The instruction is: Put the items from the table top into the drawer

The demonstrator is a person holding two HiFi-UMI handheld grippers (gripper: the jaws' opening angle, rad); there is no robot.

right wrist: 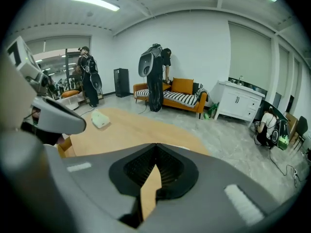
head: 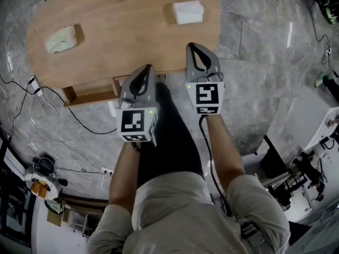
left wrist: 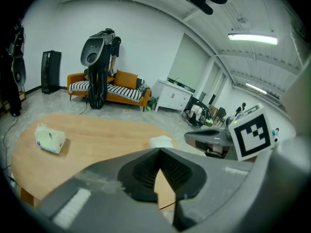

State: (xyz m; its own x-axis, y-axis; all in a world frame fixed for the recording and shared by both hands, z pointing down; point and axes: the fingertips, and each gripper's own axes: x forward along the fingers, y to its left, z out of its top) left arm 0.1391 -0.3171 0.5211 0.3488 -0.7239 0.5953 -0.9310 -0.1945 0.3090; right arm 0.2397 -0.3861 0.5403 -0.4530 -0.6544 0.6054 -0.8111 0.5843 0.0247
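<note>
An oval wooden table [head: 122,30] carries a white folded pack [head: 187,12] at its far right and a pale greenish pouch [head: 61,38] at its left. A wooden drawer [head: 90,95] juts out under the table's near edge. My left gripper [head: 147,66] is shut and empty, its tip over the near edge beside the drawer. My right gripper [head: 193,45] is also shut and empty, at the table's near right edge, short of the white pack. The left gripper view shows the pouch [left wrist: 50,138], the pack [left wrist: 161,141] and the right gripper [left wrist: 209,137].
Black cables and a power strip [head: 33,83] lie on the grey floor left of the table. Equipment clutters the floor at the lower left and right. Beyond the table are an orange sofa [left wrist: 109,87], a white cabinet [right wrist: 240,101] and people standing.
</note>
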